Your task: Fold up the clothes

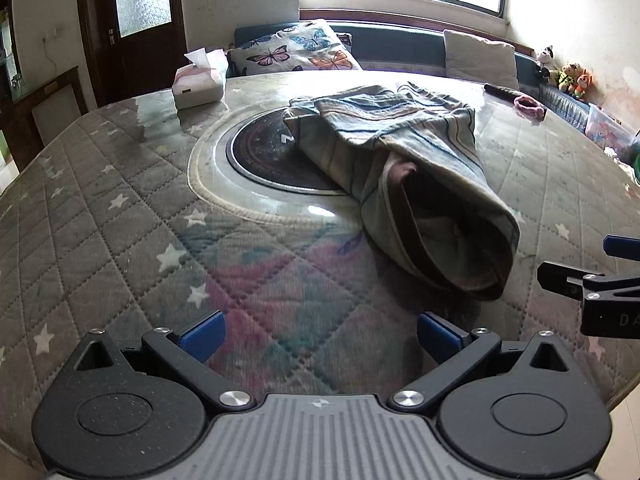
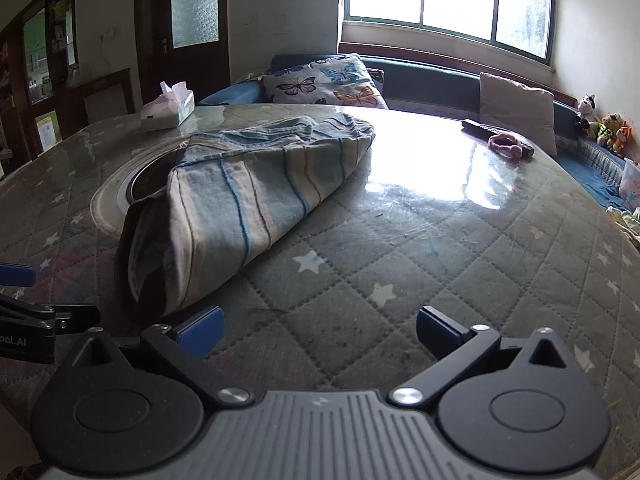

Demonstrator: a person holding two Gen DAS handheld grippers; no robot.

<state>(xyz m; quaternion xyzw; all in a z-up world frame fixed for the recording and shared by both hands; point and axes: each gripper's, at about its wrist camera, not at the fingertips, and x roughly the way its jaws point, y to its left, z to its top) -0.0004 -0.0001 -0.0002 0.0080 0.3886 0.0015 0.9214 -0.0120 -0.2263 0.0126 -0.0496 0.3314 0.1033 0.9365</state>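
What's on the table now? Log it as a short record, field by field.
garment: striped cloth, loosely bunched, partly over the round inset
left gripper: open, holds nothing, short of the cloth
right gripper: open, holds nothing, beside the cloth's near end
tissue box: far left corner of the table
pink band: far right, by a dark stick-like object
fold state: not yet tidy
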